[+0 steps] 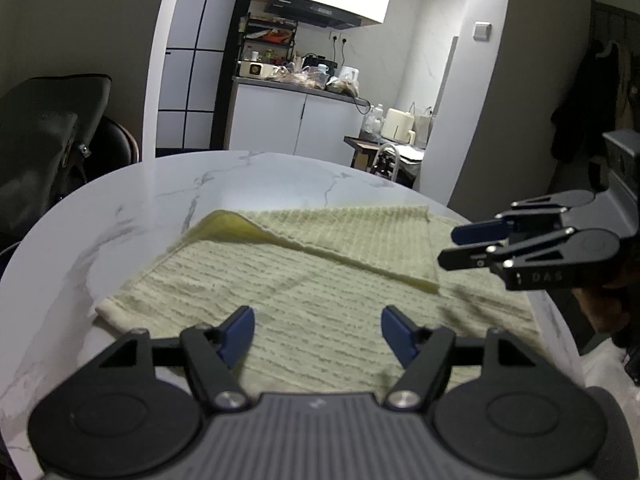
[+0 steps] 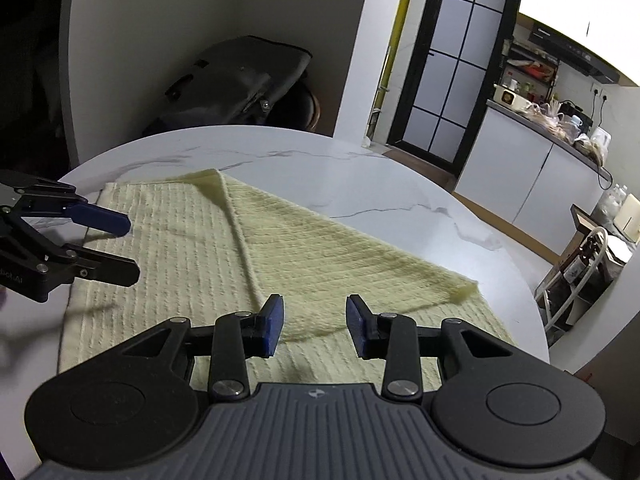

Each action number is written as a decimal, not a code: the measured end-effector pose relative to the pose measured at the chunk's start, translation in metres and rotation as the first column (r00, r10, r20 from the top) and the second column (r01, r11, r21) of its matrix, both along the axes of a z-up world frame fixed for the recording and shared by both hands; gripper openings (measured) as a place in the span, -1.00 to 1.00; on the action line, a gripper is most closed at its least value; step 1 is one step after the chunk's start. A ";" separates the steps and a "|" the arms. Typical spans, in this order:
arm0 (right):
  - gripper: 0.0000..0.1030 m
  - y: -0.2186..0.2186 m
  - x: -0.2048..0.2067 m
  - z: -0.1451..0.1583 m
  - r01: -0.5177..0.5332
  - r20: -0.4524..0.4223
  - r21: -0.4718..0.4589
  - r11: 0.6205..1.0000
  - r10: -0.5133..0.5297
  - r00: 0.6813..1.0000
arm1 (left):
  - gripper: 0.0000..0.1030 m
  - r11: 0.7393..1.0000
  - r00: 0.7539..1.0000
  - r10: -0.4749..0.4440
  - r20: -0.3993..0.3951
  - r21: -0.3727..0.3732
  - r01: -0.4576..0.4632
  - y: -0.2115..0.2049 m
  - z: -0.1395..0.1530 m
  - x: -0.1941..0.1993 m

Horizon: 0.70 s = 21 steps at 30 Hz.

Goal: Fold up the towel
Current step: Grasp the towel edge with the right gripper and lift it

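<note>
We are holding both claws just above the towel (image 1: pixel 304 292), which is lying on the round marble worktop (image 1: pixel 248 176) with one part folded over the rest, its far left corner curling up. Our left claw (image 1: pixel 318 334) is standing wide, empty, over the towel's near edge. Our right claw (image 2: pixel 315 326) is also standing apart and gripping nothing, hovering beside the folded flap's near edge. A dark bag (image 2: pixel 240 80) is sitting beyond the worktop.

Dim room, bright glare from the kitchen beyond the table (image 1: pixel 132 200); fisheye bends the edges, soft shadows on the towel (image 1: pixel 304 292).
</note>
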State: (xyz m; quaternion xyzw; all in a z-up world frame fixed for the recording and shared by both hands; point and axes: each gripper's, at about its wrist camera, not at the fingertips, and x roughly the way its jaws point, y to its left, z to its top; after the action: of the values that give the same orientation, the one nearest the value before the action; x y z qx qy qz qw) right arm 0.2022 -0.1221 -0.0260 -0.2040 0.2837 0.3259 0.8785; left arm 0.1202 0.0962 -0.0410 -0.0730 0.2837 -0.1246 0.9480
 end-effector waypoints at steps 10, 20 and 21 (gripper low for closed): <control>-0.96 0.012 0.005 -0.013 0.020 -0.023 -0.079 0.997 -0.022 1.000 | 0.46 1.000 1.000 -0.003 0.015 -0.001 0.003 -0.003 0.001 -0.003; -0.96 0.015 0.015 0.009 0.047 0.058 -0.078 0.996 -0.043 0.997 | 0.47 1.000 0.999 -0.006 0.049 -0.010 0.006 -0.001 0.002 -0.008; -0.96 0.016 0.018 0.011 0.052 0.066 -0.079 0.995 -0.047 0.997 | 0.47 1.000 0.999 -0.008 0.049 -0.009 0.008 -0.001 0.002 -0.008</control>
State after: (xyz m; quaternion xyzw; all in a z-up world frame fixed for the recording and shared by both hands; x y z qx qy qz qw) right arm 0.2204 -0.1065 -0.0148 -0.2428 0.2732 0.2854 0.8860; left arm 0.1121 0.0948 -0.0393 -0.0733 0.2602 -0.1314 0.9537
